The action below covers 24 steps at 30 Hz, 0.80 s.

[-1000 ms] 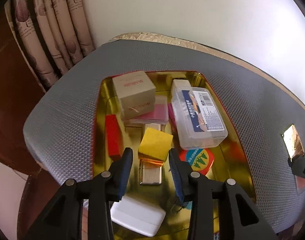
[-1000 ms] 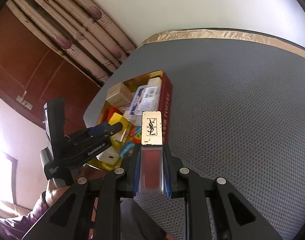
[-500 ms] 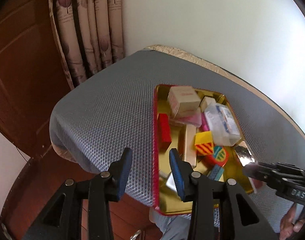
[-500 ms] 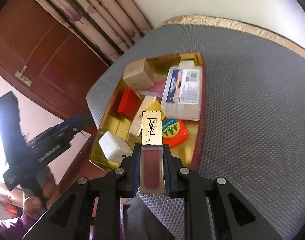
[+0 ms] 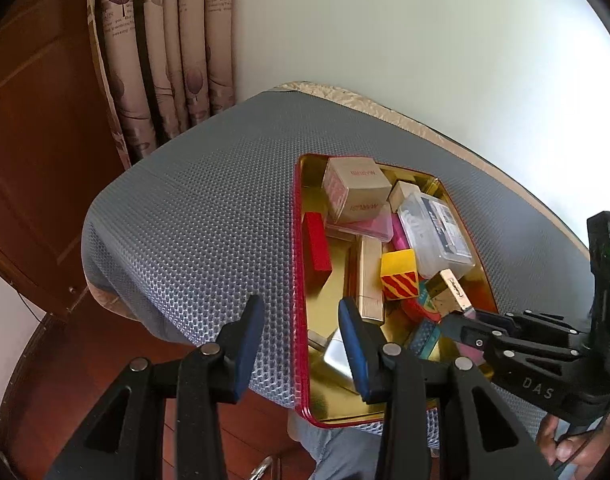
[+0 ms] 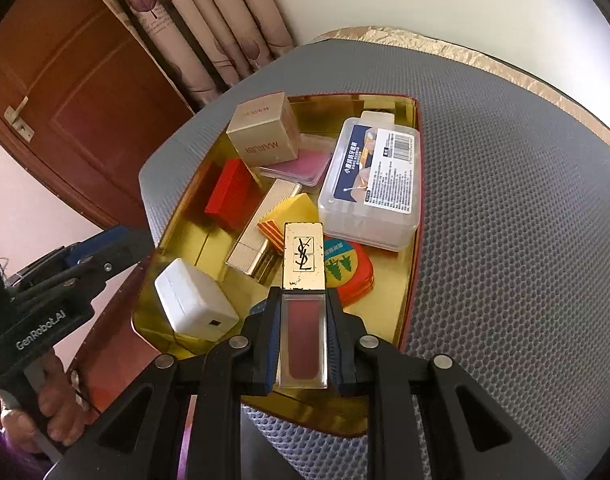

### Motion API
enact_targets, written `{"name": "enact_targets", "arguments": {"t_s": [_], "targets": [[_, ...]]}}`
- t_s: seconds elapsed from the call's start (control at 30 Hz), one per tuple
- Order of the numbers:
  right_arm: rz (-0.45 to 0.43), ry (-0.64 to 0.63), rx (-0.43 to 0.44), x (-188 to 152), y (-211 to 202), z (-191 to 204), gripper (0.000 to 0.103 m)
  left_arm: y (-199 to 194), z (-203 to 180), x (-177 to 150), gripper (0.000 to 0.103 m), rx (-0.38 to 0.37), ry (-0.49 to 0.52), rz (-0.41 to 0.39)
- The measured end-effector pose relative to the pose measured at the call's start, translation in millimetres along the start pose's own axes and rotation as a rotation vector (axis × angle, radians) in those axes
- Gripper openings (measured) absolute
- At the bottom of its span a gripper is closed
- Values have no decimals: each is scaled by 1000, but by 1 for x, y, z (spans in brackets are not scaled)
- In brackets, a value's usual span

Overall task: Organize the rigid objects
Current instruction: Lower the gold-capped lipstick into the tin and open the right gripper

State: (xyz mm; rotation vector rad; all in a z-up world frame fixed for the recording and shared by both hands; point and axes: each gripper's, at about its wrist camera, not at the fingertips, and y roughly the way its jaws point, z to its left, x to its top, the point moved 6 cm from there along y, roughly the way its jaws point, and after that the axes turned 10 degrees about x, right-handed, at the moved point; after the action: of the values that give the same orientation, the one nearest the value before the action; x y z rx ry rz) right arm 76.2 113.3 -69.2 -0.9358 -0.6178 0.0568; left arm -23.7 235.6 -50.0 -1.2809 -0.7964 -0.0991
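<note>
A gold tin tray [image 6: 413, 240] with a red rim lies on a grey mesh cushion [image 6: 505, 200]. My right gripper [image 6: 303, 320] is shut on a lip-gloss tube [image 6: 303, 324] with a gold cap, which hangs over the tray's near end above a round orange tin [image 6: 351, 274]. In the left wrist view the same tube [image 5: 451, 292] shows at the right. My left gripper [image 5: 301, 340] stands open and empty over the tray's left rim [image 5: 299, 280]. In the tray lie a beige box [image 6: 265, 128], a clear plastic box [image 6: 373, 184], a red block [image 6: 231, 192], a yellow striped block [image 6: 289, 216], a gold case [image 6: 263, 228] and a white charger [image 6: 195, 300].
The cushion spreads wide to the tray's right and, in the left wrist view, to its left [image 5: 209, 220]. Curtains [image 5: 165, 60] and a brown wooden door [image 6: 77, 92] stand behind. A white wall rises at the back. A person's hand [image 6: 53, 400] holds the left gripper.
My left gripper has drawn back from over the tray's middle to its left rim, still empty. My right gripper has carried the lip-gloss tube from the cushion side to over the tray and lower.
</note>
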Motion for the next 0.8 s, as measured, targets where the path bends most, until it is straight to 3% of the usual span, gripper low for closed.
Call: {"name": "enact_targets", "arguments": {"t_s": [0.23, 0.33, 0.47, 0.53, 0.6, 0.67, 0.8], "targets": [[-55, -49, -68, 4, -2, 2, 23, -4, -11, -2, 39, 30, 46, -44], [-129, -90, -96, 4, -19, 10, 26, -8, -14, -2, 39, 33, 61, -65], [-308, -149, -151, 1, -54, 27, 64, -15, -18, -2, 39, 12, 59, -98], [-410, -184, -200, -2, -73, 36, 74, -19, -20, -2, 39, 6, 56, -114], [-469, -200, -230, -5, -84, 42, 90, -25, -22, -1, 39, -8, 54, -144], [-538, -200, -262, -10, -96, 47, 97, -35, -24, 0, 39, -15, 53, -188], [-614, -222, -300, -16, -112, 56, 99, -59, -26, 1, 39, -14, 43, -288]]}}
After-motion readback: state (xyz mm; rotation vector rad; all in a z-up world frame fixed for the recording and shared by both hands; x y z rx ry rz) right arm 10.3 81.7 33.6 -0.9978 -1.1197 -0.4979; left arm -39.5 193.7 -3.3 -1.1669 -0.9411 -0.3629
